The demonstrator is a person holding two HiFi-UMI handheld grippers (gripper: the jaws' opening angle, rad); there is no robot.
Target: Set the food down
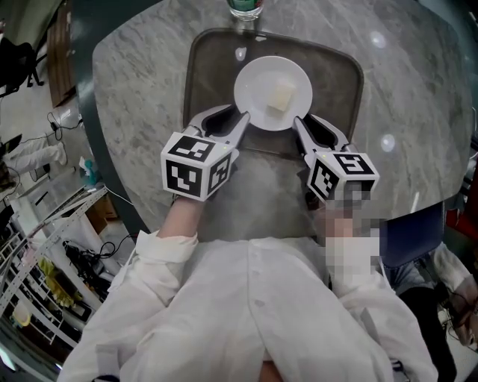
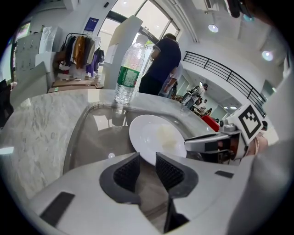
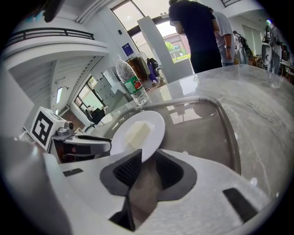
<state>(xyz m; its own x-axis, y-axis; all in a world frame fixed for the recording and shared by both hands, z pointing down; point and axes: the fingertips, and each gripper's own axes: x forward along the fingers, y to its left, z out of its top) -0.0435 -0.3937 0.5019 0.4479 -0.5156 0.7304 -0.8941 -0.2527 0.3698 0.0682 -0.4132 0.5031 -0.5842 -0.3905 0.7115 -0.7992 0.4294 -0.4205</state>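
A white plate bearing a pale, blocky piece of food is held over a grey tray on the marble table. My left gripper is shut on the plate's near left rim. My right gripper is shut on its near right rim. In the left gripper view the plate runs in between the dark pads of the left gripper, and the right gripper shows beyond. In the right gripper view the plate with the food sits between the right gripper's pads. Whether the plate touches the tray I cannot tell.
A clear water bottle with a green label stands just beyond the tray's far rim. The marble table spreads around the tray. People stand behind the table. Shelves and cables lie on the floor at the left.
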